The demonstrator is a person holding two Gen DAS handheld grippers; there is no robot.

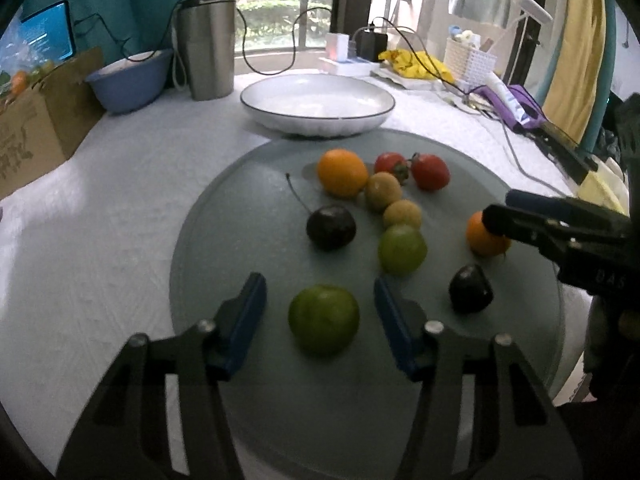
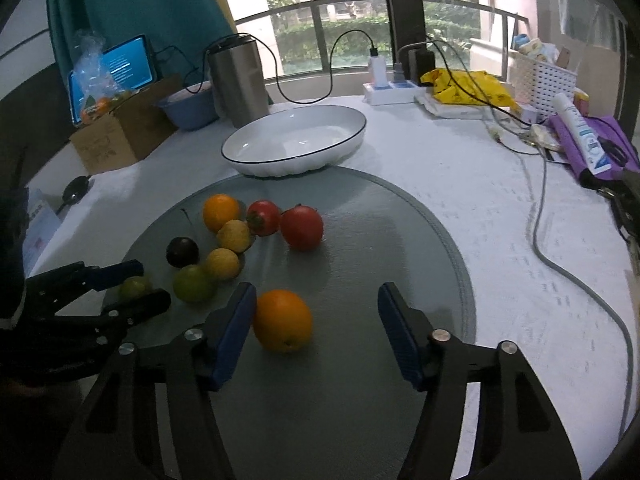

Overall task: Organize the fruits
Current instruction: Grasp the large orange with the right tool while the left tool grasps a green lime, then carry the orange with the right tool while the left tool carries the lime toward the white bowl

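Note:
Several fruits lie on a round grey mat (image 1: 248, 240). My left gripper (image 1: 320, 300) is open with a green fruit (image 1: 323, 325) between its fingers. My right gripper (image 2: 316, 306) is open with an orange (image 2: 282, 320) by its left finger; that orange also shows in the left wrist view (image 1: 482, 238). On the mat are another orange (image 1: 342, 172), two red tomatoes (image 1: 430, 171), two yellow fruits (image 1: 383, 191), a second green fruit (image 1: 401, 249) and two dark cherries (image 1: 331, 227). An empty white bowl (image 1: 318, 102) stands behind the mat.
A steel tumbler (image 1: 208, 46), a blue bowl (image 1: 130, 80) and a cardboard box (image 1: 36, 120) stand at the back left. A power strip, cables (image 2: 560, 264), a yellow bag (image 2: 468, 86), a white basket (image 2: 544, 80) and a tube on purple cloth (image 2: 584, 140) crowd the right.

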